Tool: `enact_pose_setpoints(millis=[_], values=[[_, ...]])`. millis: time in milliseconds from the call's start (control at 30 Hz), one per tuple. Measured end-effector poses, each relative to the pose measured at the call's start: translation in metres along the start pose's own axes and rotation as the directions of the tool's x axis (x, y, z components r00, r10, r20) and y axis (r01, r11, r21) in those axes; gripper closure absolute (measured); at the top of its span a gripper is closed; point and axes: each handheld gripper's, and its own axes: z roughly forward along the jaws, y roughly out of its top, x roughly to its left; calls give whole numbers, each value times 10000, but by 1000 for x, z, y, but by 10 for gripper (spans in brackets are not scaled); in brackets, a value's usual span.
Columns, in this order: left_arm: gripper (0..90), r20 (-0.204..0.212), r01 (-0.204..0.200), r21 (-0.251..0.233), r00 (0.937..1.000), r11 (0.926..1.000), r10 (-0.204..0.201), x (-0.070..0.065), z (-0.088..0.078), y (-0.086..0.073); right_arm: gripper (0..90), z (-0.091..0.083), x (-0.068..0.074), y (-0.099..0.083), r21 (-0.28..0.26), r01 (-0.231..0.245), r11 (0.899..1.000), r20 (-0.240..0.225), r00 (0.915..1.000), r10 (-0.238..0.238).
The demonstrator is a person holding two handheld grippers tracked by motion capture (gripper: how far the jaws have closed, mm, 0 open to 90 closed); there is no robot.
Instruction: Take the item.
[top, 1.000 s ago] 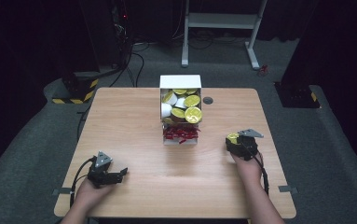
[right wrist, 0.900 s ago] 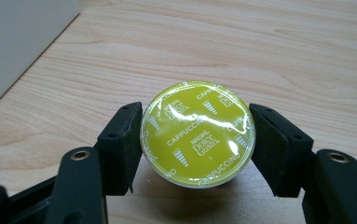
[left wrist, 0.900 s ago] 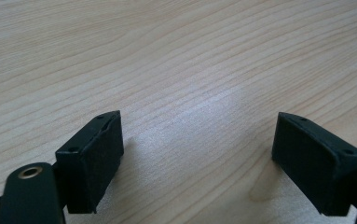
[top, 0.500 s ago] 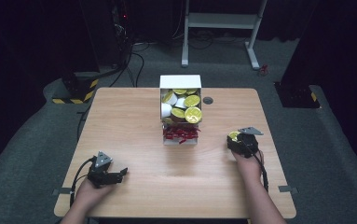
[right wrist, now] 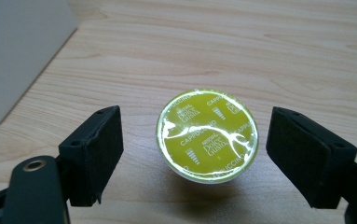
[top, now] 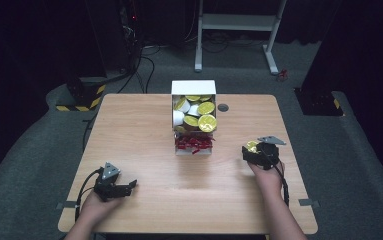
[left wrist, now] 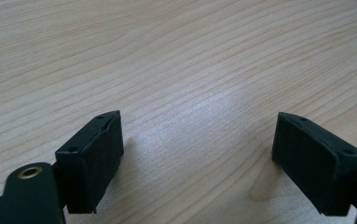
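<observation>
Coffee capsule point(right wrist: 207, 135), yellow foil lid up, stands on the table point(top: 144, 130) near its right edge, between the spread jaws of the right gripper point(right wrist: 207, 154), touching neither pad; white box point(top: 194, 107) of similar capsules stands at mid-table toward the far edge, well apart from it; left gripper point(left wrist: 199, 163) rests near the front left corner, jaws wide open over bare wood, holding nothing

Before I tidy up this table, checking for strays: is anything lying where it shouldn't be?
One yellow-lidded coffee capsule sits alone on the table, between the open jaws of the right claw, away from the white box holding the rest. Nothing looks spilled or damaged.
</observation>
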Motion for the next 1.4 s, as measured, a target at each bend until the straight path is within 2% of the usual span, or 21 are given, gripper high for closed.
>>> enact_pose_setpoints(millis=[200,267,333,400,500,567,767,867,1000,1033,1167,1200,1267,1300,1400], values=[[168,27,11,-4,10000,10000,-11,0,0,0,185,-21,0,6,-470,-192,9987,-277,9995,179],[168,29,7,-3,10000,10000,-7,0,0,0,145,-25,3,7,-455,-165,9988,-335,9993,150],[168,22,-5,-1,10000,10000,5,0,0,0,143,-27,5,8,-461,-133,9989,-297,9995,119],[168,29,3,1,10000,10000,-3,0,0,0,138,-31,9,9,-506,-7,9987,-178,9998,-2],[168,41,-46,39,10000,10000,46,0,0,0,132,-38,15,10,-536,27,9986,-448,9990,-51],[168,51,-52,40,10000,10000,52,1,0,0,129,-45,22,12,-531,359,9979,-669,9970,-395],[168,57,-49,35,10000,10000,49,1,0,0,116,-60,42,10,-815,644,9946,-1029,9920,-727],[168,64,-55,44,10000,10000,55,1,0,0,114,-65,53,8,-904,953,9913,-1183,9873,-1057],[168,65,-59,48,10000,10000,58,1,0,0,114,-69,64,5,-806,1126,9904,-1408,9824,-1231],[167,66,-57,45,10000,10000,56,1,0,0,114,-70,72,1,-685,1275,9895,-1524,9788,-1366],[167,65,-56,47,10000,10000,56,1,0,0,114,-69,86,-7,-474,1668,9848,-1827,9679,-1727],[167,65,-56,47,10000,10000,56,1,0,0,114,-69,86,-7,-474,1668,9848,-1827,9679,-1727],[168,63,-55,43,10000,10000,54,1,0,0,114,-67,96,-15,-250,1881,9818,-2016,9610,-1893],[168,63,-55,43,10000,10000,54,1,0,0,114,-67,96,-15,-250,1881,9818,-2016,9610,-1893],[167,63,-51,42,10000,10000,51,1,0,0,114,-58,109,-29,225,2229,9746,-2184,9524,-2128]])
